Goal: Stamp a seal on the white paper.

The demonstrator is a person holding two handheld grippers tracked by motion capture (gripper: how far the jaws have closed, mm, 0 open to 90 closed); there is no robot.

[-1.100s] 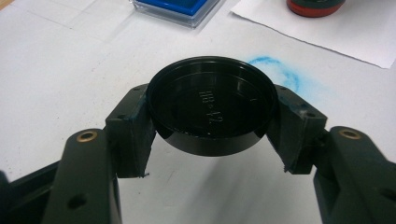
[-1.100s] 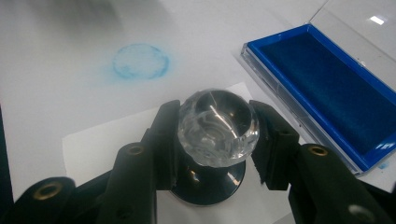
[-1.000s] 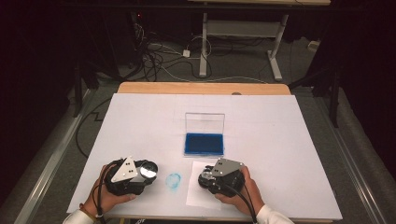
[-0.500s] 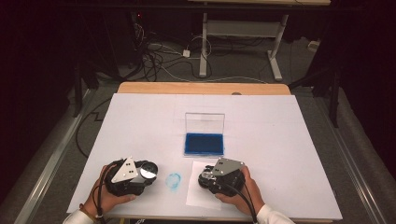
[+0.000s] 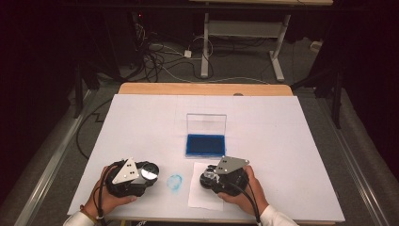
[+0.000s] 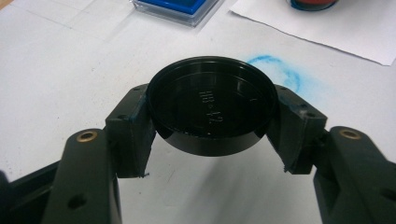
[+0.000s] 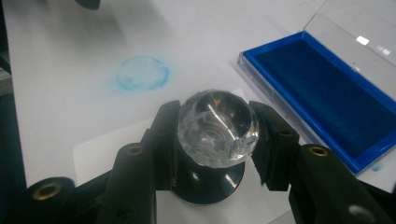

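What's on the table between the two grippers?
A round blue ink smudge sits on the white table between the left gripper and the right gripper, clear in the high view.

Black cap [image 6: 211, 105], blue ink pad [image 5: 205, 144], clear-topped stamp [image 7: 217, 127], white paper [image 5: 203, 194].
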